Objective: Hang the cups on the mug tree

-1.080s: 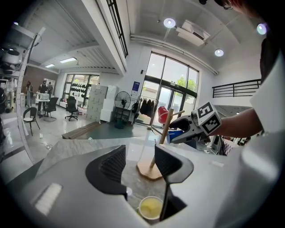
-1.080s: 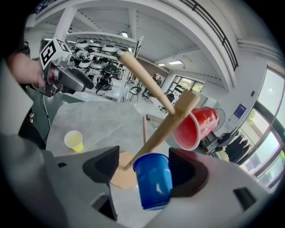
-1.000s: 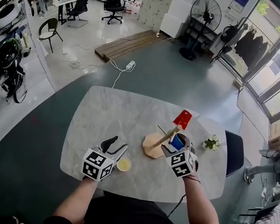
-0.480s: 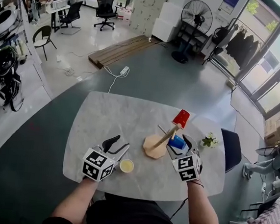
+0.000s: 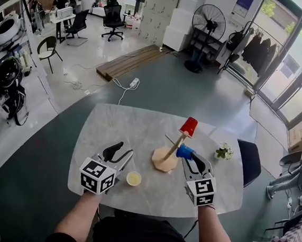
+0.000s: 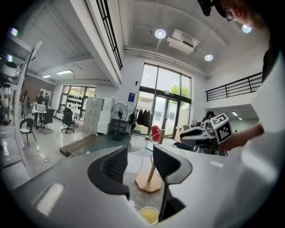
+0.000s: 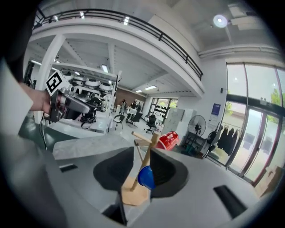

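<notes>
A wooden mug tree point(image 5: 164, 159) stands on the marble table point(image 5: 113, 130), with a red cup point(image 5: 188, 127) on its top peg. My right gripper point(image 5: 190, 158) holds a blue cup point(image 5: 184, 152) just right of the stem, off the table. Its jaws have just been closing, and the blue cup point(image 7: 146, 177) sits between them against the right jaw. A yellow cup point(image 5: 133, 178) stands on the table in front of the tree. Above and left of it hovers my left gripper point(image 5: 118, 153); its jaws have just closed a little but stay apart, with nothing between them.
A small potted plant point(image 5: 223, 151) sits near the table's right edge, with a dark chair point(image 5: 250, 162) beyond it. The left half of the table is bare marble. The person's arms reach in from the front edge.
Both grippers have risen. The right one has tipped more level and narrowed its jaws, and the blue cup has come a little closer to the stem. The yellow cup has stayed put.
</notes>
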`<state>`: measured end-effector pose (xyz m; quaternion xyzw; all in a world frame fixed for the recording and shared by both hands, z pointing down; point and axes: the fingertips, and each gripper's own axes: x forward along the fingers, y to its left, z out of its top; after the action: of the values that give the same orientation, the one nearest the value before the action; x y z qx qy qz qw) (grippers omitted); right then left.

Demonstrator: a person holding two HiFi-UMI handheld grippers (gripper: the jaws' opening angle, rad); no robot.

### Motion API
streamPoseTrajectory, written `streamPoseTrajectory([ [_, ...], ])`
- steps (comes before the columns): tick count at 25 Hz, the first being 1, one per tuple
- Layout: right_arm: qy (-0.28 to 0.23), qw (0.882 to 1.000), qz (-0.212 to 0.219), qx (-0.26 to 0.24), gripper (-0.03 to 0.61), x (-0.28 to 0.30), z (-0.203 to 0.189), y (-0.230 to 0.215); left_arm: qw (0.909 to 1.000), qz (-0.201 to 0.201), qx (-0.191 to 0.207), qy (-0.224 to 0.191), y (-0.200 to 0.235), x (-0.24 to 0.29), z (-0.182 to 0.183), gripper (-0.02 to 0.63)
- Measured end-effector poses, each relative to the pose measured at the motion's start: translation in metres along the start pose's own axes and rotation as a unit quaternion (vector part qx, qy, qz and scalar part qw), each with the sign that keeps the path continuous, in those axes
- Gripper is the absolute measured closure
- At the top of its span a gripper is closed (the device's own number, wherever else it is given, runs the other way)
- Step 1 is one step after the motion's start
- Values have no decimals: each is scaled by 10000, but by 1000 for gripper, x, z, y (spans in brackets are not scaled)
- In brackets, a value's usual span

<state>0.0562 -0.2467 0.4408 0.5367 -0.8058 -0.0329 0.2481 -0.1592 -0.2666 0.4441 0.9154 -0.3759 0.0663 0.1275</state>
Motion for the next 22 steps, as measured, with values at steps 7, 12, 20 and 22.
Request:
streamPoseTrajectory([
  [7, -650, 9922, 142, 1050, 520, -42, -17, -24, 9992, 289, 201, -205, -36, 3, 26, 440],
  [12, -942, 9811, 495, 1618, 566, -66, -33, -31, 9975, 511, 463, -143, -70, 2, 25, 439],
  [20, -1089, 9744, 752, 1816, 568, -99, -60, -34, 9958, 699, 583, -20, -109, -1, 15, 439],
  [22, -1003, 9770, 780, 1713, 568, -102, -65, -26, 9965, 608, 570, 61, -115, -2, 8, 439],
])
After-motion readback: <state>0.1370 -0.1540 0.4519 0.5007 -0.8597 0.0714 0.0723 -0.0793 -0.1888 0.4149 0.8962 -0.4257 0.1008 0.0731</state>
